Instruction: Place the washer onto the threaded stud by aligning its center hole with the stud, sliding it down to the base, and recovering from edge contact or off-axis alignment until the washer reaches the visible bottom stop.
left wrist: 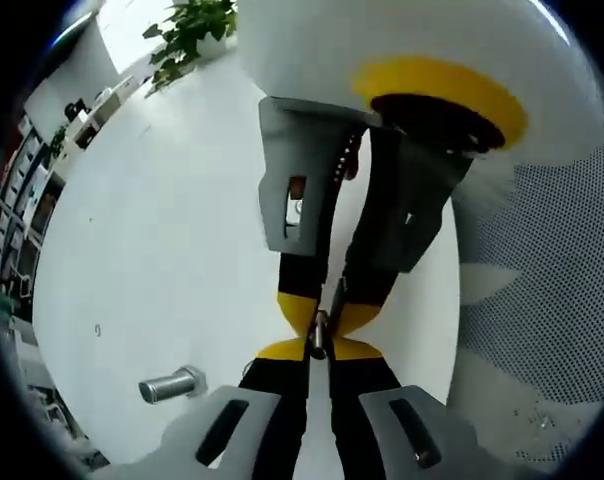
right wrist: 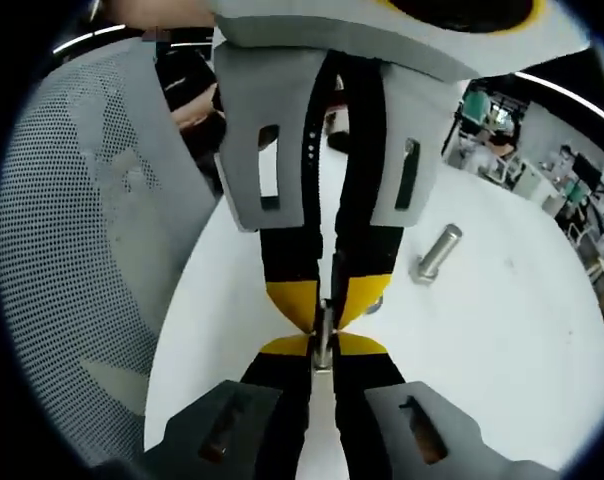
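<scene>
2 tools (left wrist: 320, 335) tip to tip pinching washer (left wrist: 320, 328), stud (left wrist: 170, 386) lying on white table (left wrist: 162, 260)

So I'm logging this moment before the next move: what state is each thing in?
Left hand-held gripper: shut tip to tip with the right one, a thin metal piece, probably the washer, nipped between.
Right hand-held gripper: shut on that same piece.
Stud: lying on its side on the white table, bare, no washer on it.
Mesh chair: beside the table.
</scene>
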`<state>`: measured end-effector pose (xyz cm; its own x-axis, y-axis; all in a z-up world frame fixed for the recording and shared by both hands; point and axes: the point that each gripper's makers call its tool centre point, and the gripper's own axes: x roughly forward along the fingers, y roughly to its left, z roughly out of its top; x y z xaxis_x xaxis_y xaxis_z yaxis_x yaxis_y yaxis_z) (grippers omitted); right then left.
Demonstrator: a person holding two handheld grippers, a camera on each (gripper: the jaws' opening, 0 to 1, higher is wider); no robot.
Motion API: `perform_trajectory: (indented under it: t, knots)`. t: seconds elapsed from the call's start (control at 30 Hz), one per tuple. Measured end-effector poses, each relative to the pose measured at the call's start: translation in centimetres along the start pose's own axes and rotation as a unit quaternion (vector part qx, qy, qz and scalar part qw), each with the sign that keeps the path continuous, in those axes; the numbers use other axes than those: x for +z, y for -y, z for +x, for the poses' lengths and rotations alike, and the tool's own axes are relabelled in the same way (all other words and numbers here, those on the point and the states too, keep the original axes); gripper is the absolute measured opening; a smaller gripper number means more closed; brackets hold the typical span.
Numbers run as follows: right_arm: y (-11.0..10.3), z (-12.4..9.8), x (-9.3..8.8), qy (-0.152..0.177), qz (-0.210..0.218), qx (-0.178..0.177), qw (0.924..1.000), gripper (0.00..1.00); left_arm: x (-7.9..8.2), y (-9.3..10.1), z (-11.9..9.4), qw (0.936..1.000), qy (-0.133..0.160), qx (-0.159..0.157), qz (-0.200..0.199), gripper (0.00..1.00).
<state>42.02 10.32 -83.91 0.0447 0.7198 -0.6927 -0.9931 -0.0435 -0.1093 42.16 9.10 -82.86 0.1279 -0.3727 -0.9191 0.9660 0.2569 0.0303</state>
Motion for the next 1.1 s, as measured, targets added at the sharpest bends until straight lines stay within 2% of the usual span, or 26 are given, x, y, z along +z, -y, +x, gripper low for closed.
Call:
perform_trajectory:
  t: [0.07, 0.17, 0.23, 0.27, 0.43, 0.53, 0.63, 0.77, 0.9, 1.0, 1.1]
  knots:
    - [0.1, -0.1, -0.3, 0.013, 0.011, 0.001, 0.9999, 0.08, 0.1, 0.0, 0.2, 1.0000, 0.006, -0.003, -0.007, 0.04]
    - [0.3, -0.3, -0.7, 0.019, 0.022, 0.001, 0.9996, 0.08, 0.7, -0.1, 0.1, 0.9995, 0.030, -0.001, -0.009, 0.04]
    - [0.4, -0.3, -1.2, 0.019, 0.035, -0.001, 0.9992, 0.08, 1.1, 0.3, -0.2, 0.9985, 0.046, -0.014, -0.025, 0.00]
    - [0.5, -0.3, -1.2, 0.033, 0.050, -0.003, 0.9982, 0.08, 1.2, 0.1, -0.3, 0.9982, 0.052, -0.010, -0.028, 0.00]
    - [0.8, -0.3, -1.1, 0.030, 0.053, -0.009, 0.9981, 0.08, 0.2, 0.3, 0.2, 0.9994, 0.030, -0.009, -0.013, 0.00]
    - [0.8, -0.3, -1.0, 0.032, 0.057, -0.011, 0.9978, 0.08, -0.1, 0.7, 0.2, 0.9991, 0.032, -0.017, -0.021, 0.00]
    - [0.9, -0.3, -1.1, 0.030, 0.062, -0.011, 0.9976, 0.08, -0.3, 0.6, 0.2, 0.9993, 0.030, -0.013, -0.020, 0.00]
    - [1.2, -0.5, -1.1, 0.027, 0.073, -0.014, 0.9969, 0.11, -0.4, 0.2, -0.5, 0.9988, 0.040, -0.005, -0.029, 0.00]
    - [1.5, -0.8, -1.0, 0.027, 0.087, -0.017, 0.9957, 0.22, -0.7, -0.5, -1.7, 0.9972, 0.056, 0.005, -0.048, 0.01]
    - [1.7, -1.3, -0.8, 0.037, 0.100, -0.014, 0.9941, 0.22, -1.3, -1.2, -2.9, 0.9959, 0.066, 0.017, -0.059, 0.01]
    - [1.9, -2.3, -0.3, 0.044, 0.112, -0.011, 0.9927, 0.24, -1.0, -2.6, -4.9, 0.9898, 0.104, 0.033, -0.091, 0.01]
